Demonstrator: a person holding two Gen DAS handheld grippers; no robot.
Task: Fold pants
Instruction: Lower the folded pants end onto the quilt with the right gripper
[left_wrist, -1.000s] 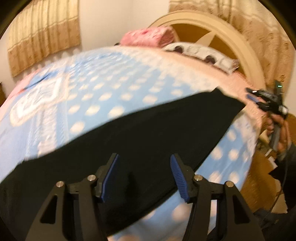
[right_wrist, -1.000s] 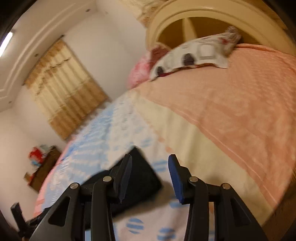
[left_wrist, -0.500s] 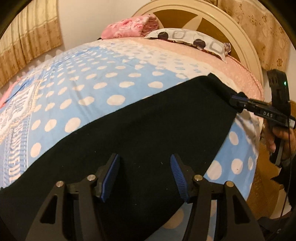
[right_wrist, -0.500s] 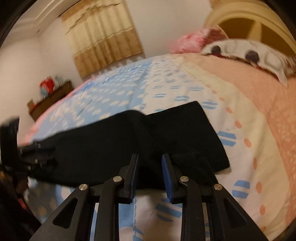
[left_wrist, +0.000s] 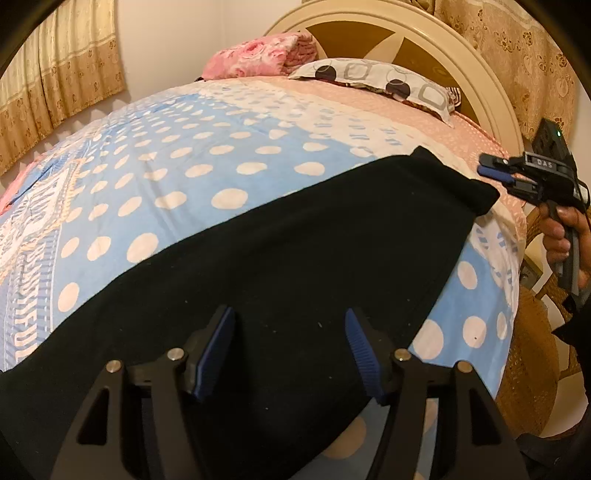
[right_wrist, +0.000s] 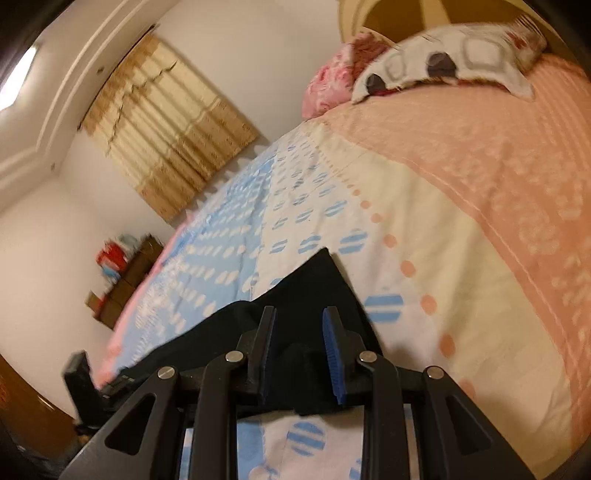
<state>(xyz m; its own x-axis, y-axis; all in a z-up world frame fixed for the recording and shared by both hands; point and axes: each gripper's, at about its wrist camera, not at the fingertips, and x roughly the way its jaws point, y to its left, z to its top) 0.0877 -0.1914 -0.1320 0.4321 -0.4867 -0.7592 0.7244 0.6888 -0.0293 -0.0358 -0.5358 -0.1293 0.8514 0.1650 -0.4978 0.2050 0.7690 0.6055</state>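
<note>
Black pants (left_wrist: 295, 251) lie flat along the near edge of the bed, on a blue spotted blanket (left_wrist: 177, 173). My left gripper (left_wrist: 290, 325) is open and empty, hovering over the middle of the pants. My right gripper (right_wrist: 298, 339) is open, its fingers either side of the pants' end (right_wrist: 317, 284); nothing is pinched. From the left wrist view the right gripper (left_wrist: 495, 170) sits just off the pants' far end corner.
A patterned pillow (left_wrist: 384, 85) and a pink folded blanket (left_wrist: 258, 55) lie at the cream headboard (left_wrist: 443, 48). The bed's pink section (right_wrist: 480, 147) is to the right. Curtains (right_wrist: 166, 122) and a dresser (right_wrist: 125, 273) stand beyond. A wicker chair (left_wrist: 532, 354) is beside the bed.
My right gripper opened wider and pulled back a little from the pants' end, tilting upward. The left gripper stayed open over the pants.
</note>
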